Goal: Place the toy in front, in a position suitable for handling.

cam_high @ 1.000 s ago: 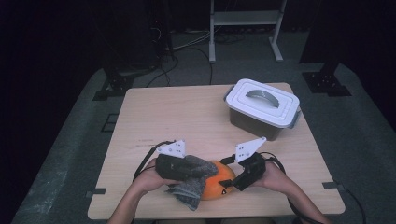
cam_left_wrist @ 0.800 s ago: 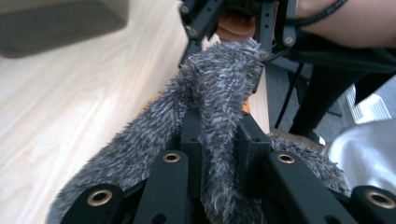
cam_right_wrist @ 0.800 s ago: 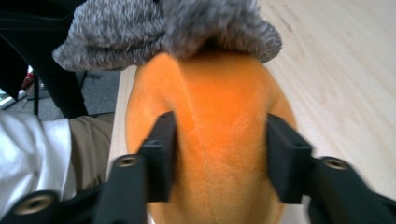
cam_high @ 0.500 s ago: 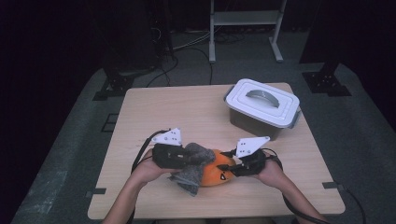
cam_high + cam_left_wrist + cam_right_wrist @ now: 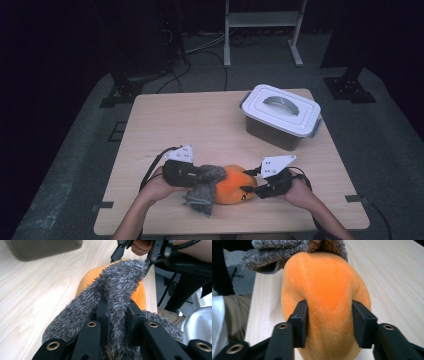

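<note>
Two grippers on one plush toy, near the front edge

Two views fill in what my high view leaves vague. From above I see the orange plush toy (image 5: 232,186) lying near the table (image 5: 200,120) front edge, its grey fuzzy part (image 5: 202,192) draped on its left side. The left gripper (image 5: 117,315) view shows those jaws pinched tight on a fold of the grey fuzz, with the other gripper's tips at the far end of it. The right gripper (image 5: 329,315) view shows its pads pressed into the orange body on both sides — jaws about half spread, and they have just been opening a little. Room: bare wood lies behind and left of the toy; the lidded grey bin (image 5: 280,116) sits well apart at the back right — the front edge is close.
</note>
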`<state>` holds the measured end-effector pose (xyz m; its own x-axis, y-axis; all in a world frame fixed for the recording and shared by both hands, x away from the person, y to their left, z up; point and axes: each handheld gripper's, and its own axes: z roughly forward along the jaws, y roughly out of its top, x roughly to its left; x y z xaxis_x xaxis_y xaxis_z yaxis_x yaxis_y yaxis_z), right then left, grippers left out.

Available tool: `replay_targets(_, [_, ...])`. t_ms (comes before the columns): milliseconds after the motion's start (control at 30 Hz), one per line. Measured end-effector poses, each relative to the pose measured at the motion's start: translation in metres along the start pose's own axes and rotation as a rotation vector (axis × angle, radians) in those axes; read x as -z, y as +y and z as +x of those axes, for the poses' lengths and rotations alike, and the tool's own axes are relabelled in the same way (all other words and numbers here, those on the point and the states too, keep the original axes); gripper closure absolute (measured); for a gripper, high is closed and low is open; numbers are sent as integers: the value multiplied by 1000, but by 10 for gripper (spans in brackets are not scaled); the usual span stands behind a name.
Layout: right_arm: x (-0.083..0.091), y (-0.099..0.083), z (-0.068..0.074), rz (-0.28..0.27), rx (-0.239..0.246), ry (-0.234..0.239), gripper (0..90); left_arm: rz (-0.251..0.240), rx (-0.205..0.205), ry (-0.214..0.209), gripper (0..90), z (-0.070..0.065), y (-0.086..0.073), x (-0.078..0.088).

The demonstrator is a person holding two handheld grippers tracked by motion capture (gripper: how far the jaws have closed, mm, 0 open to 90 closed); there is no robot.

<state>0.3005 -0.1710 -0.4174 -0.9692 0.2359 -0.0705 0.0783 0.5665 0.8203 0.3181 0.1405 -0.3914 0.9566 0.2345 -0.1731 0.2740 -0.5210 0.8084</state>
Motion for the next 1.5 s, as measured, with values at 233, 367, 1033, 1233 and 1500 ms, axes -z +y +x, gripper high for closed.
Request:
replay_targets(233, [5,10,-4,-18,-73,64,309,24,-21,-10,760,-4,-3,-2])
replay_targets(367, [5,9,-14,-21,-125,81,250,21,-16,-32,759,-3,-4,-4])
replay_targets(1033, [-18,19,-7,-22,-1,-8,483,-17,-41,54,759,2,18,5])
replay_targets(1233, [-11,4,-7,14,-38,46,318,-6,-18,-4,759,-1,4,-10])
replay_targets(1500, [-9,6,-10,17,-125,98,199,36,-65,-26,757,-12,7,-18])
